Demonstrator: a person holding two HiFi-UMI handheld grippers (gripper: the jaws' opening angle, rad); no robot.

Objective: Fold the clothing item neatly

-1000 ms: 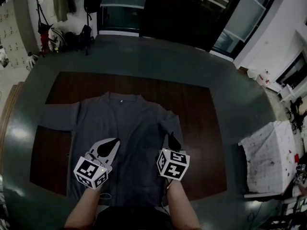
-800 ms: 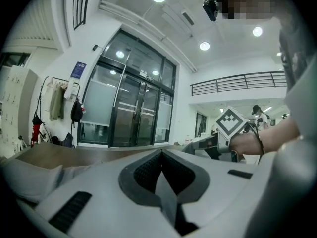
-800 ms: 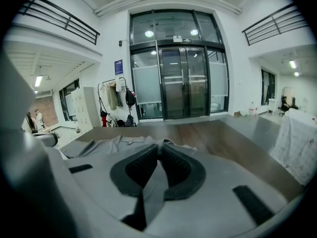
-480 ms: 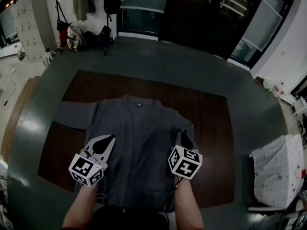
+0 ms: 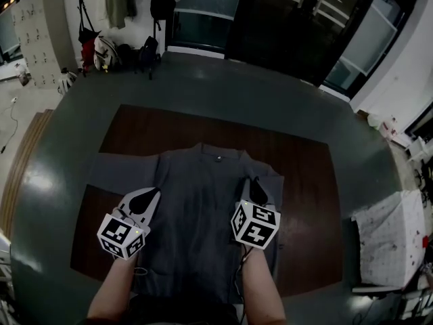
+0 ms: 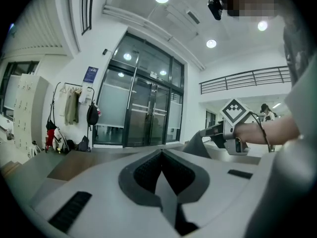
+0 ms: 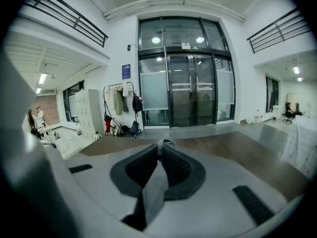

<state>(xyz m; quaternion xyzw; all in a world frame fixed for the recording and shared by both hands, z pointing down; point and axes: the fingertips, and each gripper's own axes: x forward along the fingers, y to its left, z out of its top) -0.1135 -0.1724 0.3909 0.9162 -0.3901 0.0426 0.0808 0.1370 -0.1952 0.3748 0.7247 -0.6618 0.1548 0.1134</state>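
Note:
A grey long-sleeved shirt lies flat on the brown table top, collar at the far side. Its left sleeve stretches out to the left, while the right side is folded in. My right gripper hovers over the shirt's right shoulder, shut on a fold of the grey fabric that peeks from its tips. In the left gripper view that fabric hangs from the right gripper. My left gripper is over the shirt's left edge, shut with nothing between its pads.
The table stands on a grey floor. A white cloth-covered stand is at the right. Coats and bags hang on a rack at the back left beside glass doors.
Both grippers have moved away from me up the shirt. The right one carried its fabric toward the collar, and the left one shifted out to the shirt's left edge.

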